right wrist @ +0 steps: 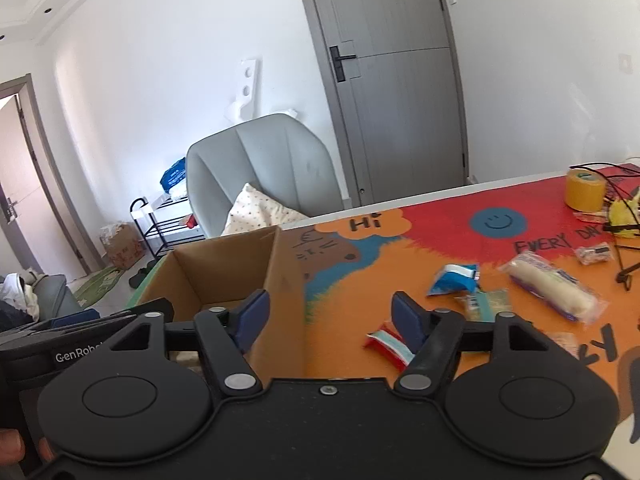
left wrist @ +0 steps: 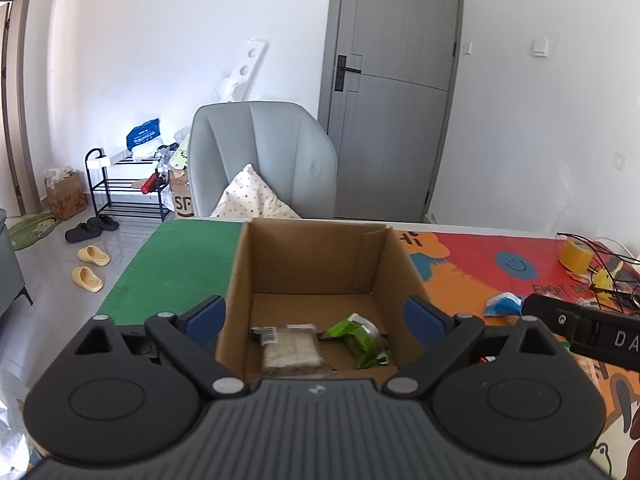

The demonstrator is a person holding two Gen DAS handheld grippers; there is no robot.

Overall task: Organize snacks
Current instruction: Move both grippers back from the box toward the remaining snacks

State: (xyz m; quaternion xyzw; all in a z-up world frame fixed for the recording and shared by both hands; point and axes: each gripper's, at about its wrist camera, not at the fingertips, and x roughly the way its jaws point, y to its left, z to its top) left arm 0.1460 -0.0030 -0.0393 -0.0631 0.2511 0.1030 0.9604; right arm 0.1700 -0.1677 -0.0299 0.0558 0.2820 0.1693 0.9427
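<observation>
An open cardboard box (left wrist: 312, 256) stands on the table, straight ahead of my left gripper (left wrist: 316, 316). That gripper is open wide, its blue pads on either side of the box's near wall, holding nothing. On the box floor lie a pale clear-wrapped snack (left wrist: 290, 350) and a green packet (left wrist: 360, 338). My right gripper (right wrist: 330, 316) is open and empty, at the right wall of the box (right wrist: 224, 268). A red-and-white packet (right wrist: 390, 346) lies by its right finger. Beyond are a blue packet (right wrist: 454, 278) and a long white roll (right wrist: 552, 286).
The colourful mat (right wrist: 440, 236) also holds a small greenish packet (right wrist: 486, 304), a small clear packet (right wrist: 596, 252), a yellow tape roll (right wrist: 584, 190) and black cables (right wrist: 624, 272) at the far right. A grey chair (left wrist: 260, 152) stands behind the table. The table's left part is green (left wrist: 180, 256).
</observation>
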